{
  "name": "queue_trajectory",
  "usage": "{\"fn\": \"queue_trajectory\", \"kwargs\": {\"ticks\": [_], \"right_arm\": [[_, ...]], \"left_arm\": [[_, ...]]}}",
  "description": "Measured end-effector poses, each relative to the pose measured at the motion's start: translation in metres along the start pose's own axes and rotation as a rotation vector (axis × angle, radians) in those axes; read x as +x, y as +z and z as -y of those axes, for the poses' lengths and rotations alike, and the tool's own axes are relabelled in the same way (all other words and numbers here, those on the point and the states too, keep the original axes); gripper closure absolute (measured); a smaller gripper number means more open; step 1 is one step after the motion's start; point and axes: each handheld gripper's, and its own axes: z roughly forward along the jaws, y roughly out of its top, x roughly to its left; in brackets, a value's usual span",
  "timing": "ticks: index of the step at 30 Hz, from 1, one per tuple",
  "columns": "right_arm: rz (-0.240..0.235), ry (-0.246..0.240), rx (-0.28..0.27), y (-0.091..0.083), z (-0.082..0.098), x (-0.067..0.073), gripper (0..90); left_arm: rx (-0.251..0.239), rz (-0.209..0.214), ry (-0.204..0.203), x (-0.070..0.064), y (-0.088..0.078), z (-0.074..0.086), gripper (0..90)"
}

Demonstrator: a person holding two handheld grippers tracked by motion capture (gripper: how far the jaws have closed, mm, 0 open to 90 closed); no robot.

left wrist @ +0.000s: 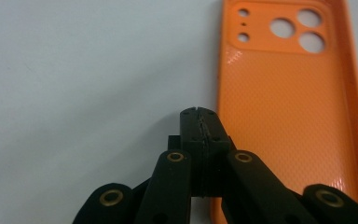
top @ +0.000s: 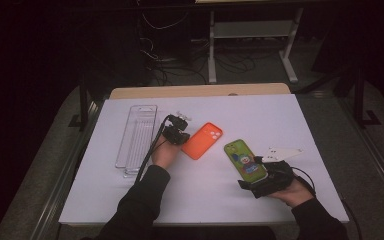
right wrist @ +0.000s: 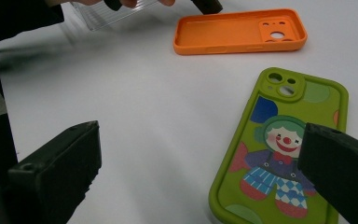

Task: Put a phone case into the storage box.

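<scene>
Left gripper [left wrist: 199, 112] clenched, empty, beside orange case [left wrist: 289, 116]; right gripper [right wrist: 200, 158], jaws released, should straddle green case [right wrist: 284, 149] squarely.

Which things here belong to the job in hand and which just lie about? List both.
In the job: orange phone case, beside the shut left gripper; green clown phone case, at the open right gripper.
Lying about: clear plastic tray.

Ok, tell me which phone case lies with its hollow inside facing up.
The orange case, beside the left hand-held gripper. The green clown case lies printed back up.
</scene>
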Motion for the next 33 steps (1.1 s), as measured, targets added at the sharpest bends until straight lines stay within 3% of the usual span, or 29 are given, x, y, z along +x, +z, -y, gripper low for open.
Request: {"fn": "queue_trajectory", "kwargs": {"ticks": [12,14,23,33], "right_arm": [[0.002,0.007,0.002,0.000,-0.001,0.000,0.0],[0.002,0.007,0.000,0.000,-0.001,0.000,0.0],[0.005,0.005,0.002,0.000,0.000,0.000,0.0],[0.007,0.003,0.004,0.001,0.000,0.000,0.0]], "left_arm": [[-0.008,0.087,0.010,-0.015,-0.012,0.017,89.6],[0.002,0.104,0.026,-0.017,-0.014,0.019,89.6],[-0.004,0.138,0.083,-0.035,-0.019,0.023,89.6],[-0.021,0.170,0.102,-0.051,-0.018,0.026,89.7]]}}
